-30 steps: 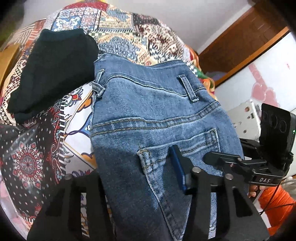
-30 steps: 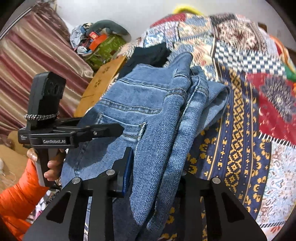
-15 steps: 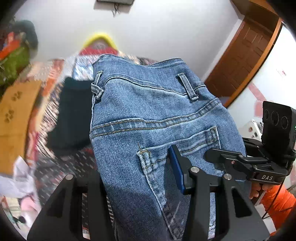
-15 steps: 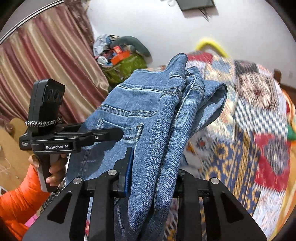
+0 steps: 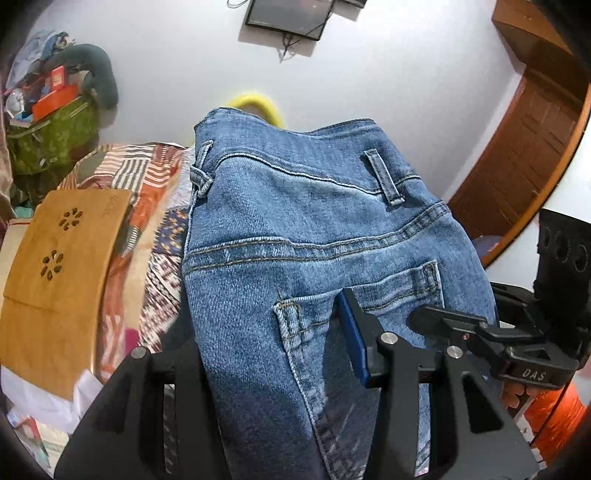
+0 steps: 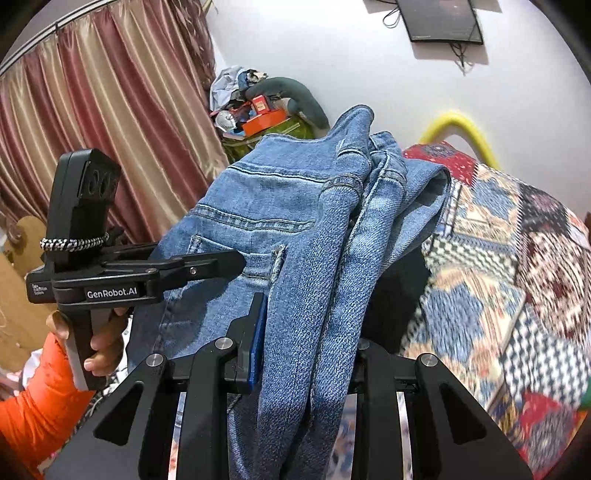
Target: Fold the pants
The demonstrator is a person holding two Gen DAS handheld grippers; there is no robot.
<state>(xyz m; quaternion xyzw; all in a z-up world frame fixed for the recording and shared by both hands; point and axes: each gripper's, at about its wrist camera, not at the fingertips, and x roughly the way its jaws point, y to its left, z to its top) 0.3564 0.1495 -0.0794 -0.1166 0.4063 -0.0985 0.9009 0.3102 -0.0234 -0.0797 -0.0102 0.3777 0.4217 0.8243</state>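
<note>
Blue denim jeans hang lifted in the air, waistband up, back pocket facing the left wrist view. My left gripper is shut on the jeans near the back pocket; it also shows in the right wrist view. My right gripper is shut on the bunched waist edge of the jeans; it shows at the right of the left wrist view. The jeans stand above the patchwork bedspread.
A wooden board lies at the left beside the bed. A green bag with clutter sits by the wall. Striped curtains hang at the left. A dark framed screen is on the white wall. A wooden door stands at the right.
Both grippers have lifted the jeans up off the bed and tilted upward; the wall, screen and curtains now show behind them. The black garment on the bed has dropped out of sight.
</note>
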